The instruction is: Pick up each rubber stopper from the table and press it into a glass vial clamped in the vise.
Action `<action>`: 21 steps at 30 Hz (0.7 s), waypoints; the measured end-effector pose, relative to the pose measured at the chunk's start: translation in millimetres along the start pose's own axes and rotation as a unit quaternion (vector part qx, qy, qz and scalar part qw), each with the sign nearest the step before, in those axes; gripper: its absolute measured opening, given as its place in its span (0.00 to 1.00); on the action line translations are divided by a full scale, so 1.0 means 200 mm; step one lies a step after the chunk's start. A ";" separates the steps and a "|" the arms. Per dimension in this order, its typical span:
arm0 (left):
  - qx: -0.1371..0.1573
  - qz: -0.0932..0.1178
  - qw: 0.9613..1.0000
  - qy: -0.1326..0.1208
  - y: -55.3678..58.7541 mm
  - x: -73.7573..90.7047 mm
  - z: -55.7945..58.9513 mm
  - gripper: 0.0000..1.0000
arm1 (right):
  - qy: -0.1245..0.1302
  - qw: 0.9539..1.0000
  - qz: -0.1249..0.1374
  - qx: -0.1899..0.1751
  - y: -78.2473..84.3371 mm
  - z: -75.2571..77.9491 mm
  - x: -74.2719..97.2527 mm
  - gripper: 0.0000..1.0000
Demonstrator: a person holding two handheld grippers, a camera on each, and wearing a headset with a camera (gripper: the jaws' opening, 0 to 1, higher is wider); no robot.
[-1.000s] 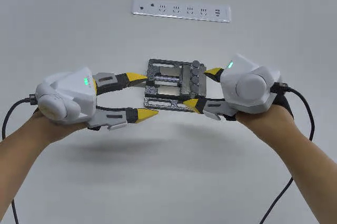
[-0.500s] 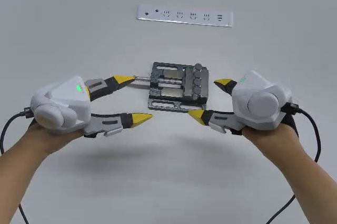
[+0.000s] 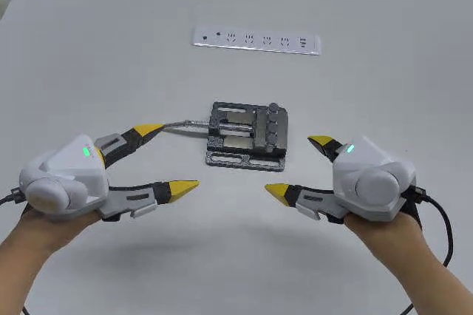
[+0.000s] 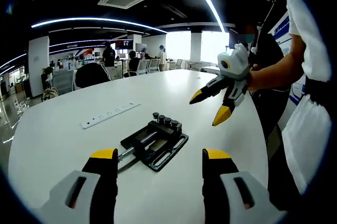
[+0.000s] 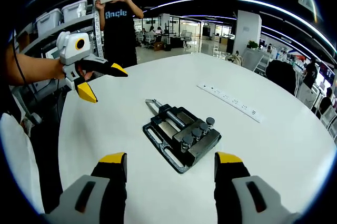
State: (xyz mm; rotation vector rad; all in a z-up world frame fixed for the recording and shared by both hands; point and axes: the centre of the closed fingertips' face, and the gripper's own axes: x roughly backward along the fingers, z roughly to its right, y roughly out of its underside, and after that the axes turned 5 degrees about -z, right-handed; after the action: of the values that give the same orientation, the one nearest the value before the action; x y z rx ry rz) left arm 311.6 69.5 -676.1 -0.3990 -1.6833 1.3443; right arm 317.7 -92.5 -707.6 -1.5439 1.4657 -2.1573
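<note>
Both grippers have drawn back from the vise (image 3: 246,137) toward the person and spread wide, where a second ago their yellow tips hung close on either side of it. Now the left gripper (image 3: 166,157) hovers well to the left, jaws wide apart and holding nothing, and the right gripper (image 3: 298,166) mirrors it on the right, equally spread and empty. The vise sits between them on the white table (image 3: 236,263), its screw handle (image 3: 185,124) poking out toward the left gripper. Four dark round stoppers (image 3: 272,124) stand in a tight row along the jaw on the vise's right side; what they are seated in is too small to make out from here. I can spot no loose stopper on the table, only a white power strip (image 3: 256,39) lying well beyond the vise. To my eye the pressing looks finished, or very nearly, so the step in hand is a clean withdrawal and a check. Done well, that means keeping the left tips clear of the screw handle and looking along the row for any stopper that sits proud or tilted. Should one need more, I would close the jaws first and push straight down on its top, since a sideways shove could strain clamped glass.
</note>
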 end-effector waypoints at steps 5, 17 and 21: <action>0.006 -0.008 1.000 -0.009 0.04 0.05 0.02 0.64 | 0.007 1.000 0.007 -0.009 0.02 -0.01 0.05 0.70; 0.041 -0.005 0.998 -0.051 0.09 0.18 0.05 0.67 | 0.006 1.000 0.011 -0.016 0.08 -0.10 0.11 0.74; 0.048 -0.010 0.997 -0.062 0.11 0.21 0.06 0.68 | 0.010 1.000 0.017 -0.017 0.08 -0.13 0.13 0.75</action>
State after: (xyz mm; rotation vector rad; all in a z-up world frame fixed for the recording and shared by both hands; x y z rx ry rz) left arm 273.9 101.3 -676.9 -0.2455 -1.7102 1.4546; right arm 278.7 -99.9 -701.7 -1.5003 1.5327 -2.1463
